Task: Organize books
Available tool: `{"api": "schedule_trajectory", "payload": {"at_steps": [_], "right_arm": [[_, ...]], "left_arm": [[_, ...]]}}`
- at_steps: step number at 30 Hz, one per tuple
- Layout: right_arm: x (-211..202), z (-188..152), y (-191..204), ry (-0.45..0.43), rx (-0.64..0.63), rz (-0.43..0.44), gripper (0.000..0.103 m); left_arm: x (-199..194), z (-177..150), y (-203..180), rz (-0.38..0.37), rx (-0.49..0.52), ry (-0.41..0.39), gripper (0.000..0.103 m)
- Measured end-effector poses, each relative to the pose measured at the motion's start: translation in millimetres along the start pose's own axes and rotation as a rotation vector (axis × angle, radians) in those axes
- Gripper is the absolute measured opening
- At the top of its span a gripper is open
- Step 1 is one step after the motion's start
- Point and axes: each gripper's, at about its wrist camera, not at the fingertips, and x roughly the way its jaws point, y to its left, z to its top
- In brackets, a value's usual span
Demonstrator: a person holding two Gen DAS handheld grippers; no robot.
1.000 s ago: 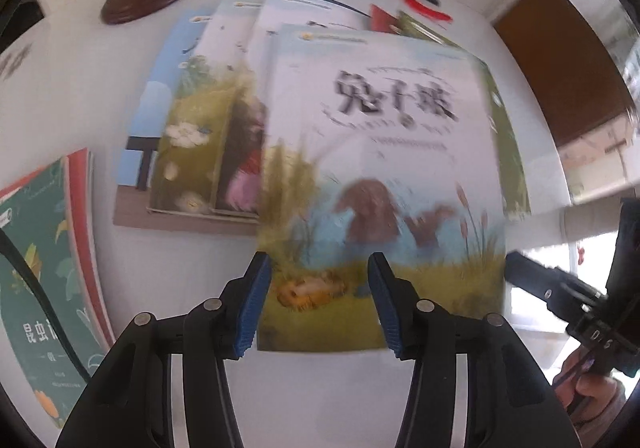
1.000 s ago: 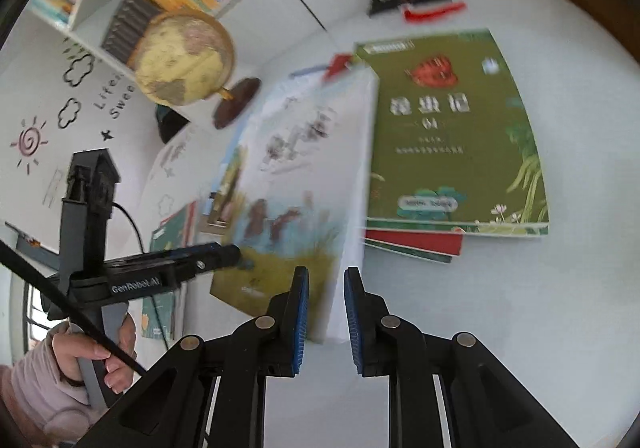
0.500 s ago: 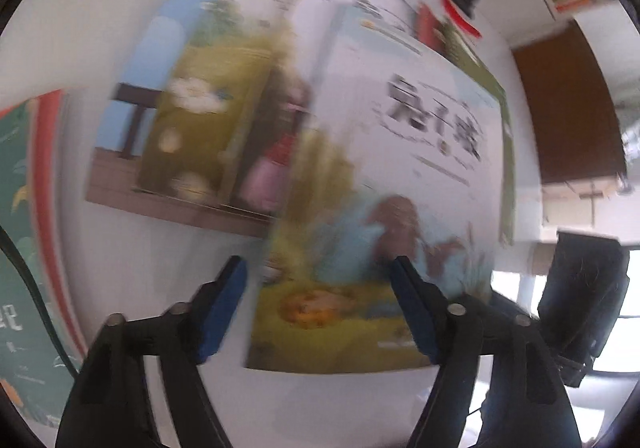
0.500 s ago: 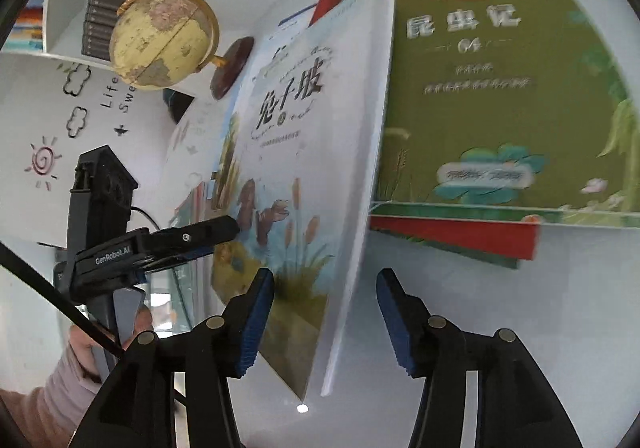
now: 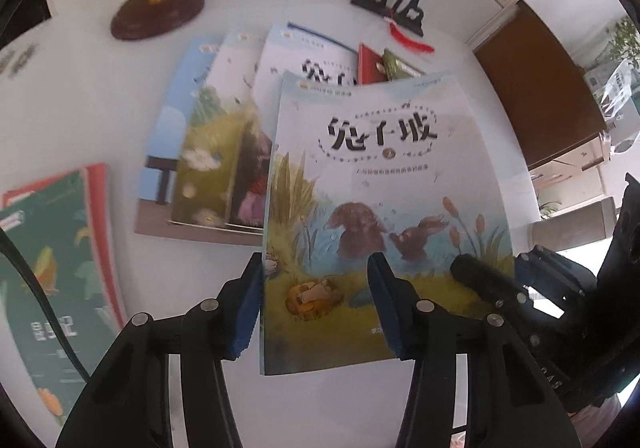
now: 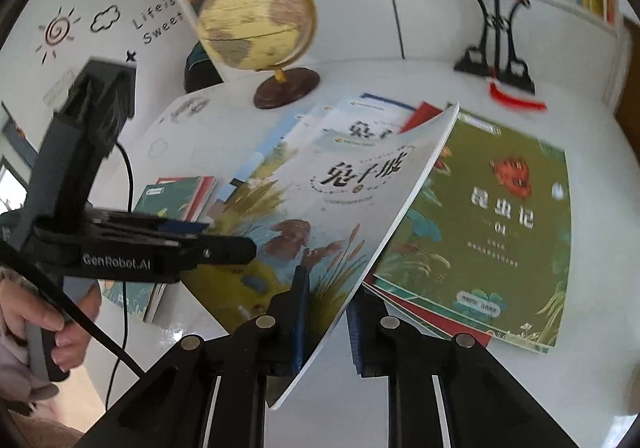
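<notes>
Both tongs are closing on the rabbit picture book [image 5: 384, 216], left tongs [image 5: 316, 308] at its spine edge, right tongs [image 6: 326, 312] at its open edge, tilting it off the surface [image 6: 520, 388] to clear the green book [image 6: 492, 232] pile

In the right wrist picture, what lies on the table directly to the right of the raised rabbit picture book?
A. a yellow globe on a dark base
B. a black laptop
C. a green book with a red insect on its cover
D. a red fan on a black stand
C: the green book, with a red insect on its cover, lies flat on top of a stack just right of the rabbit book.
</notes>
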Motion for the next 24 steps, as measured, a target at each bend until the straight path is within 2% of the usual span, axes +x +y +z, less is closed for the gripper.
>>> {"api": "schedule_trajectory", "payload": {"at_steps": [4,9,13,19,24], "right_arm": [[-5.7,0.8,20.6,-0.015,-0.026,-0.008,0.017],[0.4,14.1,61.2,-0.028,-0.079,0.015,0.017],[10.5,22.5,99.5,-0.031,-0.127,0.057,0.017],[40.4,28.3,168.2,-0.008,-0.213,0.156,0.017],[74.3,22.3,215.5,0.051,-0.256,0.253,0.017]], "left_arm": [[-23.3,-2.5,9.7,-0.001,-0.005,-0.039,0.048],[-58.5,-20.6,32.0,0.048,-0.017,-0.098,0.048],[-89.5,-43.5,73.8,0.100,-0.076,-0.135,0.048],[-118.8,-81.8,135.5,0.208,-0.192,-0.125,0.048],[-124.9,-109.0,178.1,0.229,-0.292,-0.092,0.048]]}}
